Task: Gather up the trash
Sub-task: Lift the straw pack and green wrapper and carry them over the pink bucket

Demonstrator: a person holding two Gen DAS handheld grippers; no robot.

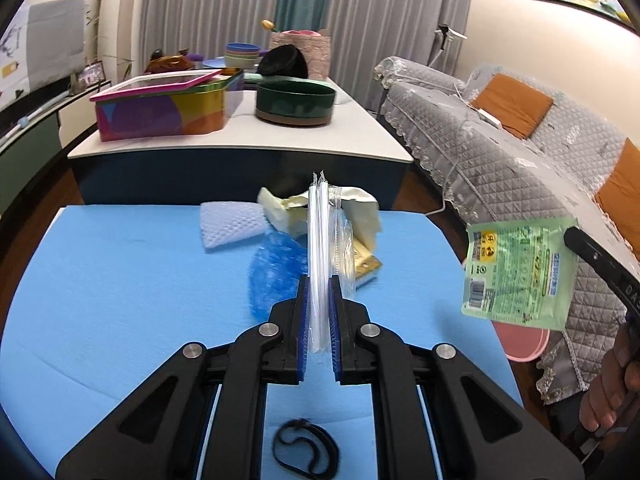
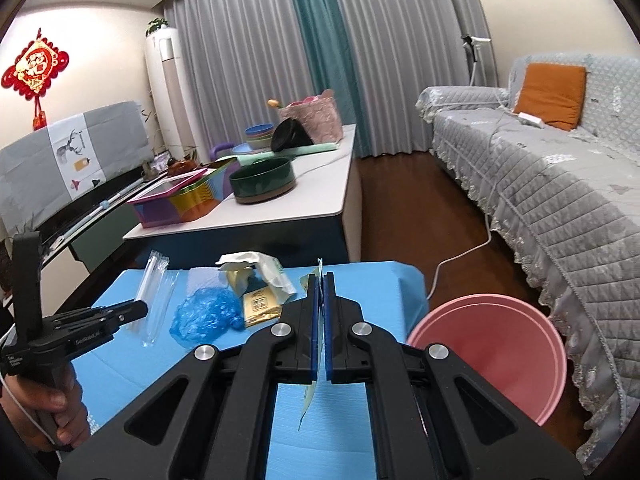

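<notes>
Left wrist view: left tool (image 1: 319, 304) pinches wrapped straws (image 1: 320, 248); right tool (image 2: 320, 320) clamps a green packet (image 1: 520, 276). Neither is binned; pink bin (image 2: 492, 356) looks empty, more trash (image 2: 240, 300) remains on the counter (image 1: 120, 264).

You had two grippers in play: the left gripper (image 1: 319, 288) and the right gripper (image 2: 321, 284). Each carried one item: one clear straw wrapper (image 1: 320, 240) and one green packet (image 1: 520, 272). On the blue mat (image 1: 120, 280) you had one white foam net (image 1: 230, 224), one blue plastic bag (image 1: 274, 276), one yellow sachet (image 2: 260, 306), one heap of crumpled cream packaging (image 1: 360, 216) and one black band (image 1: 306, 452). One pink bin (image 2: 492, 352) stood beside it.
</notes>
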